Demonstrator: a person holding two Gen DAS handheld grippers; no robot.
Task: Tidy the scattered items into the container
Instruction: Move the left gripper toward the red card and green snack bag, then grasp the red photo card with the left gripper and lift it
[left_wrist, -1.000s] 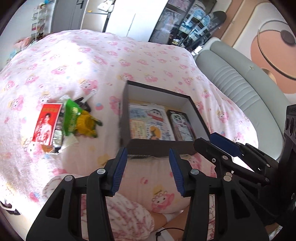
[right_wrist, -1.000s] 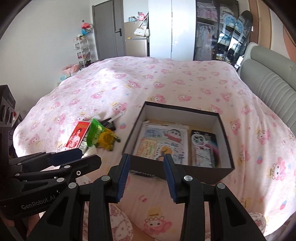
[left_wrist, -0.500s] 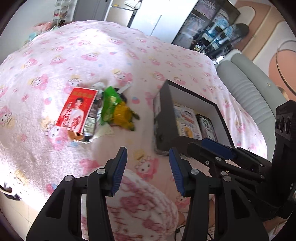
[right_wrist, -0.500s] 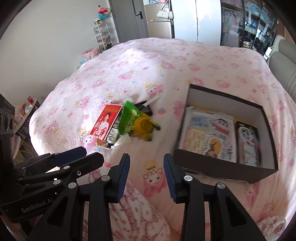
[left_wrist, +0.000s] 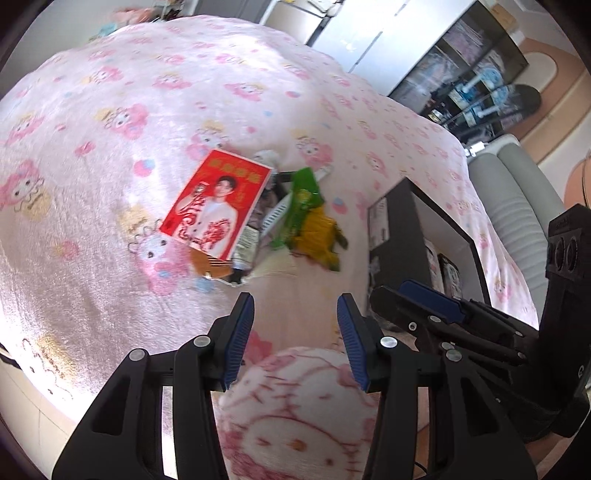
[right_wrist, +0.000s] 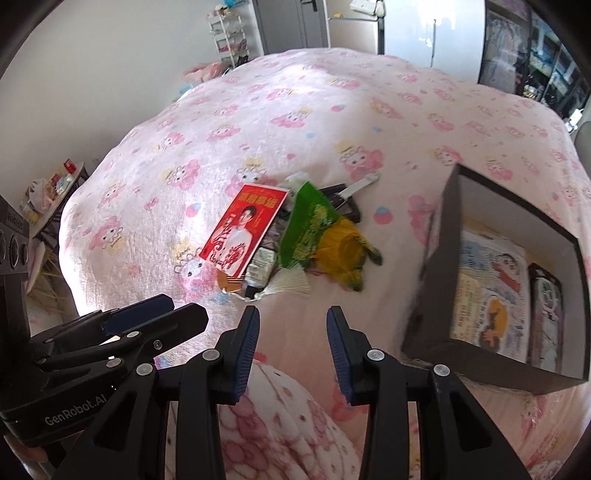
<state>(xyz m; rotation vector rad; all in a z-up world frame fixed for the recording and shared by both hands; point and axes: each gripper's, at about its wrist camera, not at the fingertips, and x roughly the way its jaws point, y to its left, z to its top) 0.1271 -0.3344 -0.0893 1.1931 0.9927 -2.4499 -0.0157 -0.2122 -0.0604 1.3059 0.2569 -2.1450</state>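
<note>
A pile of items lies on the pink bedspread: a red photo card (left_wrist: 216, 210) (right_wrist: 245, 229), a green packet (left_wrist: 301, 205) (right_wrist: 308, 225), a yellow toy (left_wrist: 317, 236) (right_wrist: 343, 254), a small tube (right_wrist: 260, 271), a white tassel (right_wrist: 290, 286) and dark items behind. The black open box (right_wrist: 432, 280) (left_wrist: 388, 225) sits to the right and holds a cartoon card (right_wrist: 484, 291) and a dark case (right_wrist: 546, 314). My left gripper (left_wrist: 295, 332) and right gripper (right_wrist: 291, 336) are open and empty, hovering near the pile's front.
A pink patterned knee (left_wrist: 299, 410) lies below the grippers. A grey padded headboard (left_wrist: 517, 206) stands right of the bed. A wardrobe, shelves and a fridge (right_wrist: 369, 33) line the far wall. A small side table (right_wrist: 55, 188) stands left of the bed.
Both grippers have swung left from the box toward the pile of items. Both stay open and empty. The box now sits at the right of each view.
</note>
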